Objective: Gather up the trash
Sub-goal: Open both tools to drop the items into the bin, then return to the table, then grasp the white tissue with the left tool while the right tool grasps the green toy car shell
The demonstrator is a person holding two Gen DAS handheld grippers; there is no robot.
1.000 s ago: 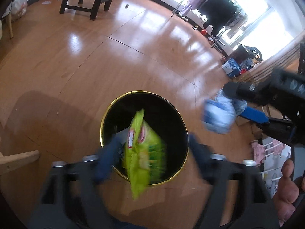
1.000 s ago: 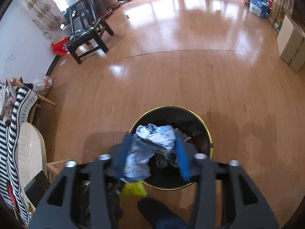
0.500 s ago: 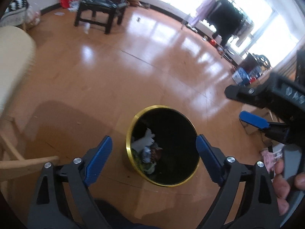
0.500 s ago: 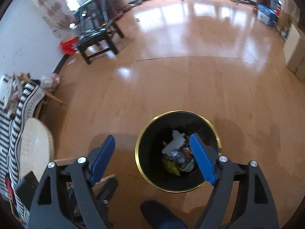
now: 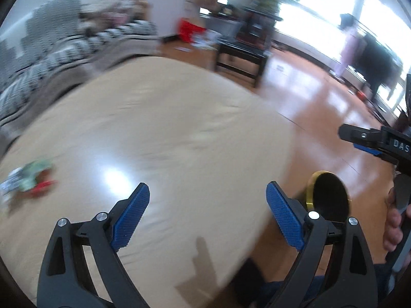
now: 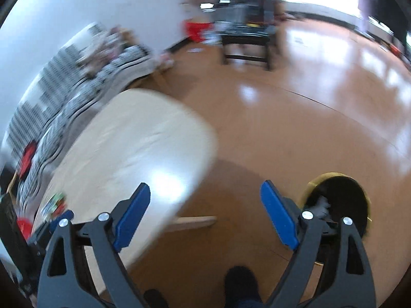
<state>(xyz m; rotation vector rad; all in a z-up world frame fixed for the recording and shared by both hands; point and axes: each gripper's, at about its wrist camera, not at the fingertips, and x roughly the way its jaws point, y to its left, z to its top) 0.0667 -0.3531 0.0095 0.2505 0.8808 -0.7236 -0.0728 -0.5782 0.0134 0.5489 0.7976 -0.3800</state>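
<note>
left claw [image 5: 208, 215]: wide, empty, just opened | right claw [image 6: 203, 215]: wide, empty, just opened further | wrapper [image 5: 28, 179]: desk's [image 5: 179, 128] left edge | bin [image 6: 341, 200]: floor

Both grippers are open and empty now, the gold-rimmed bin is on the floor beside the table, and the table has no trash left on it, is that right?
Not quite: trash is left. The left wrist view shows a blurred green and red wrapper on the table. The left gripper, right gripper and bin are as you said.

1. Blue ribbed pads on black arms for the left tool [image 5: 208, 213] and the right tool [image 6: 203, 214].
2. Pale beige desk [image 5: 159, 133].
3. Black bin [image 6: 341, 202] with gold rim.
4. Glossy orange-brown floor [image 6: 295, 118].
5. Black-and-white striped sofa cover [image 5: 59, 54].
6. Blurred green, red, white wrapper [image 5: 28, 177].
</note>
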